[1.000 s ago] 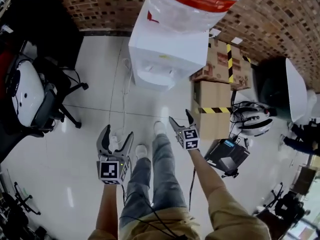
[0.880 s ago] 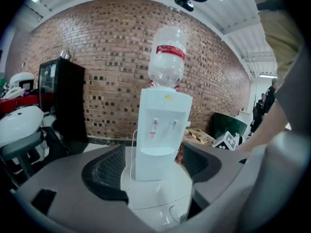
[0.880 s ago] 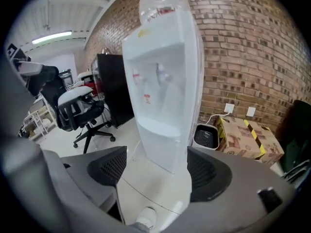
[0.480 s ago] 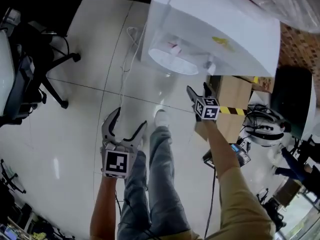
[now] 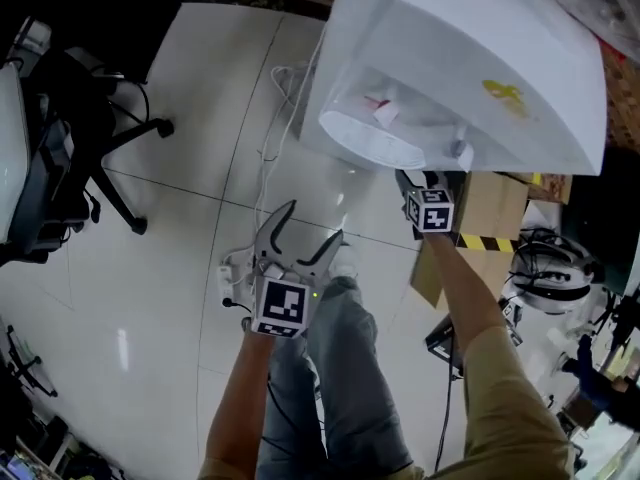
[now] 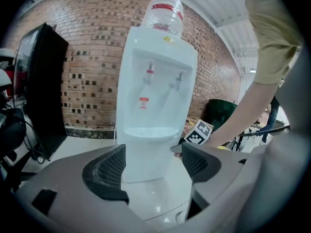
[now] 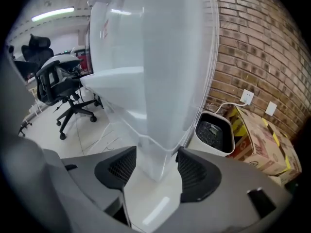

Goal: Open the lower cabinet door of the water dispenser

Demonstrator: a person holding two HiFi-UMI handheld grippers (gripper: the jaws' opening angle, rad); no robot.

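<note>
Office-like workroom, water dispenser (image 6: 155,96), swivel chair (image 7: 62,85), brick wall (image 7: 252,47), cardboard boxes (image 7: 262,144)

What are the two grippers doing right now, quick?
Left gripper: open, empty.
Right gripper: jaws have just been closing, with the dispenser corner between them; whether they grip it cannot be told.

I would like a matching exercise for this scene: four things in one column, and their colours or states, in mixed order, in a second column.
Things:
1. water dispenser
2. office chair
3. cardboard box
4. left gripper

Colours or states:
A. jaws apart, nothing held
B. brown, with yellow-black tape
C. white
D. black

Pairs: 1-C, 2-D, 3-B, 4-A.
</note>
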